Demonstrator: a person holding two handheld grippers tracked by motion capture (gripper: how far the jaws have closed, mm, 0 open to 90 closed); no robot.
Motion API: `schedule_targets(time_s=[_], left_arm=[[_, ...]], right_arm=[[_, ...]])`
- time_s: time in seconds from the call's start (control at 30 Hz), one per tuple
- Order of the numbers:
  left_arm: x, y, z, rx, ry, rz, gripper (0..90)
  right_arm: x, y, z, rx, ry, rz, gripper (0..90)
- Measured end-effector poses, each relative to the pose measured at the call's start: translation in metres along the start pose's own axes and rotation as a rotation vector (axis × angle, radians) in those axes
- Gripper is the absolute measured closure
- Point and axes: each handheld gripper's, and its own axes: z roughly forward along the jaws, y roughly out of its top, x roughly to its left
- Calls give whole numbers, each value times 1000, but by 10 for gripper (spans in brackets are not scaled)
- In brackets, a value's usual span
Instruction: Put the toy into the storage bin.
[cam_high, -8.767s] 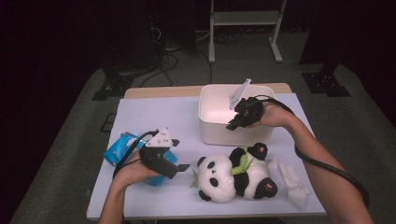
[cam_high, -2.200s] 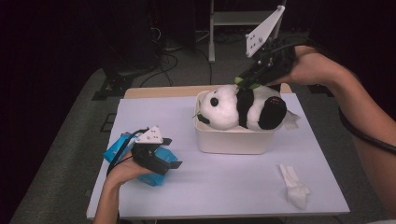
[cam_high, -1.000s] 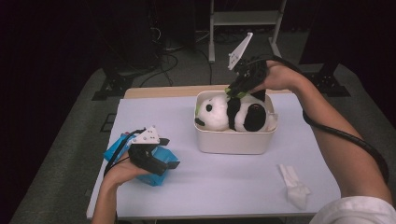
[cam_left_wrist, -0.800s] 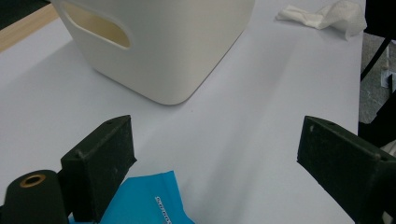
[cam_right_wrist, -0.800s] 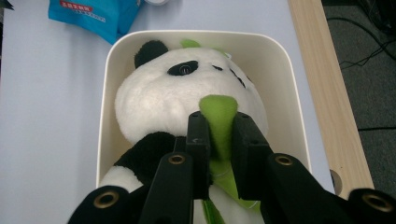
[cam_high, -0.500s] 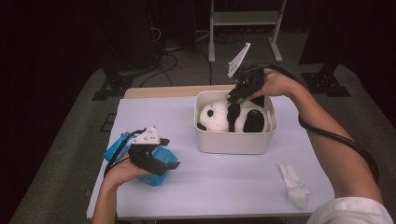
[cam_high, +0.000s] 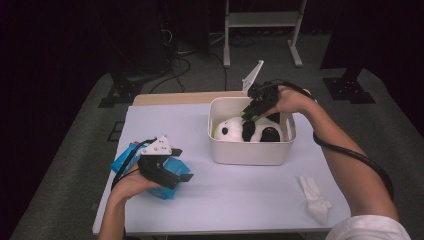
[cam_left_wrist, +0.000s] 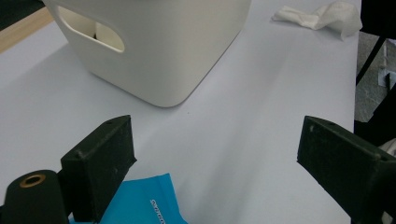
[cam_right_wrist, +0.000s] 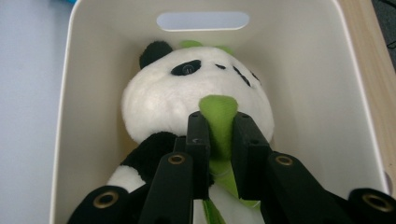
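A black-and-white plush panda (cam_high: 247, 131) lies inside the white bin (cam_high: 250, 152) at the back right of the table. My right gripper (cam_high: 251, 114) reaches into the bin from behind, shut on the panda's green leaf (cam_right_wrist: 218, 122), which is pinched between the two pads. In the right gripper view the panda's head (cam_right_wrist: 187, 100) lies toward the bin's handle slot (cam_right_wrist: 202, 20). My left gripper (cam_high: 185, 176) rests at the front left of the table, open, over a blue packet (cam_high: 131, 159). The left gripper view has the packet (cam_left_wrist: 140, 203) under the left jaw, with nothing between the pads.
A crumpled white cloth (cam_high: 314, 197) lies at the front right of the table (cam_high: 240, 195). The bin's side with its handle slot (cam_left_wrist: 95, 36) faces my left gripper. Stands and cables sit on the dark floor behind the table.
My right gripper has come down with the panda, which has sunk from the bin's rim to lie inside it. The left hand has stayed where it was.
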Motion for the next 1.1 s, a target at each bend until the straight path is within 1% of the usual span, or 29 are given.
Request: schedule_targets(time_s=[0.2, 0.3, 0.33, 0.37, 0.47, 0.73, 0.83, 1.07, 1.1], left_arm=[[-1, -1, 1, 1, 4, -3, 99], [-2, 0, 2, 6, 0, 1, 99], [-2, 0, 3, 7, -5, 1, 99], [-2, 0, 4, 10, -4, 1, 99], [-3, -1, 5, 13, -6, -2, 99], [-3, -1, 3, 11, -2, -1, 99], [-3, -2, 2, 13, 2, -4, 98], [-4, -4, 4, 22, 1, -7, 99], [-4, -4, 3, 21, 2, -6, 99]], right_arm=[[-1, -7, 6, -23, 3, 10, 779], [1, -13, 9, -32, 9, 21, 778], [0, -14, 10, -39, 10, 16, 777], [1, -17, 11, -43, 14, 25, 777], [2, -20, 11, -58, 14, 32, 775], [3, -20, 11, -59, 12, 36, 758], [3, -20, 12, -58, 20, 51, 738], [5, -23, 8, -67, 21, 52, 693], [6, -25, 6, -70, 14, 55, 686]])
